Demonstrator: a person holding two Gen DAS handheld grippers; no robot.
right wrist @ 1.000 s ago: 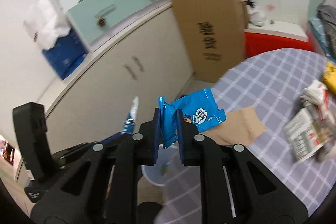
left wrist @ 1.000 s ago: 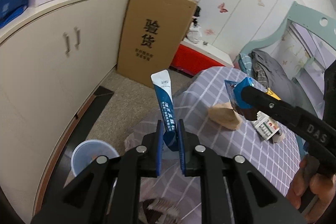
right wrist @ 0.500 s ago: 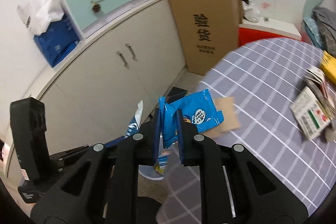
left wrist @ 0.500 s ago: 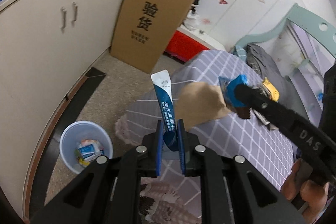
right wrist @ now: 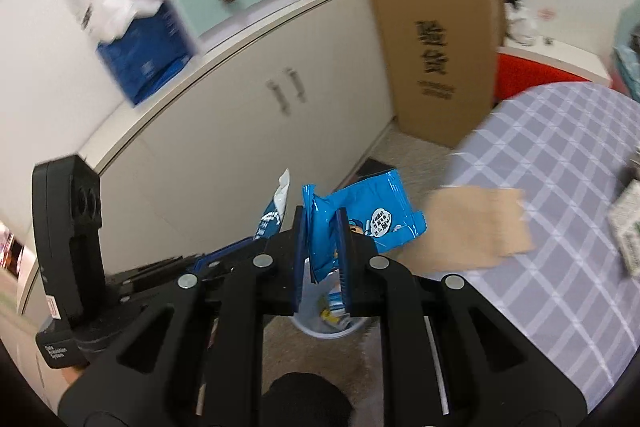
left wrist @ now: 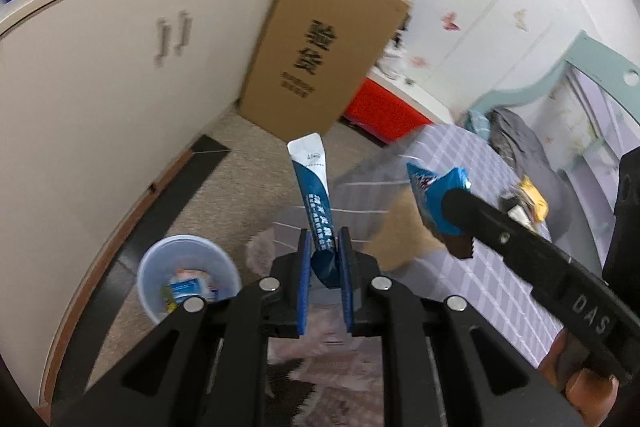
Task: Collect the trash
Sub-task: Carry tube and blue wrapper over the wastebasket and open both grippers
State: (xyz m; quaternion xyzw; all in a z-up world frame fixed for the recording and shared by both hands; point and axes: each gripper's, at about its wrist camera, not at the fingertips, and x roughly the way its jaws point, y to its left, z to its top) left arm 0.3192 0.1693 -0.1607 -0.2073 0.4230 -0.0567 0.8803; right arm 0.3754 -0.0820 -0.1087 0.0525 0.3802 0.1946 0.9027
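Note:
My left gripper [left wrist: 324, 247] is shut on a narrow blue-and-white sachet [left wrist: 314, 195] that stands up between its pads. My right gripper [right wrist: 322, 227] is shut on a blue snack wrapper [right wrist: 368, 215]; it also shows in the left wrist view [left wrist: 438, 199]. A pale blue trash bin [left wrist: 188, 277] holding wrappers stands on the floor, below and left of the left gripper. In the right wrist view the bin [right wrist: 330, 319] lies right under the right gripper's fingers. Both grippers hang off the table's edge.
A round table with a grey checked cloth [right wrist: 568, 195] carries a brown paper piece [right wrist: 476, 223] and more wrappers [left wrist: 528, 197]. A tall cardboard box [left wrist: 320, 51] leans on white cabinets [left wrist: 100, 87]. A red box [left wrist: 380, 107] and a bed [left wrist: 520, 143] are behind.
Both grippers have moved left off the table towards the bin, each still holding its wrapper. The bin has come further into view and now sits under the right gripper.

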